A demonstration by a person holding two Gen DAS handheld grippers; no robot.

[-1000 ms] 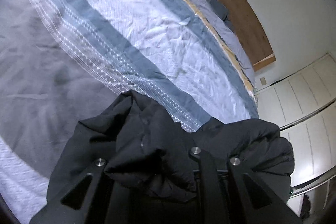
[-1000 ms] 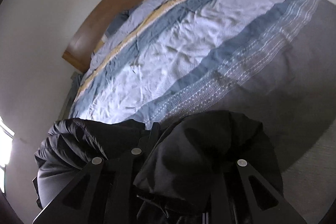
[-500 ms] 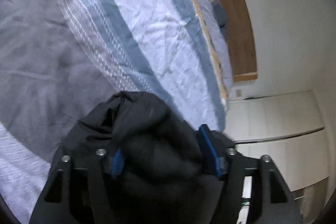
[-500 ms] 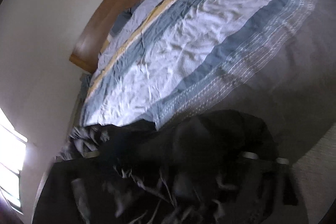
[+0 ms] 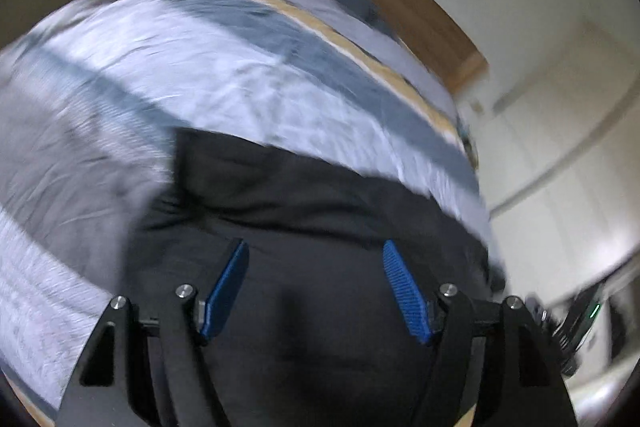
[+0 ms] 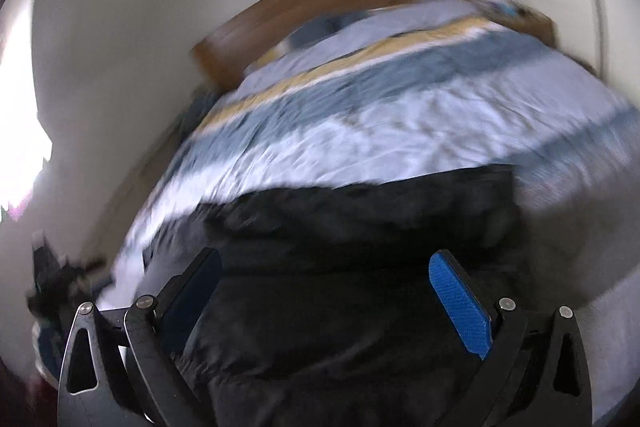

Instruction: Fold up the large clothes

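Note:
A large black padded garment point(image 5: 320, 211) lies spread on the near part of the bed, and it also shows in the right wrist view point(image 6: 360, 227). My left gripper point(image 5: 316, 251) is open, its blue pads point(image 5: 228, 283) wide apart over the black cloth, holding nothing. My right gripper point(image 6: 326, 263) is open too, its blue pad point(image 6: 460, 303) standing clear above the garment. Both views are blurred by motion.
The bed has a striped blue, white and grey duvet point(image 5: 200, 59) with a yellow band point(image 6: 340, 67). A wooden headboard point(image 6: 328, 3) stands against the white wall. White wardrobe doors point(image 5: 568, 115) are to the right of the bed.
Both grippers were shut on bunched black cloth a second ago. They have opened and let go; the garment now lies spread on the bed. Both cameras have swung upward.

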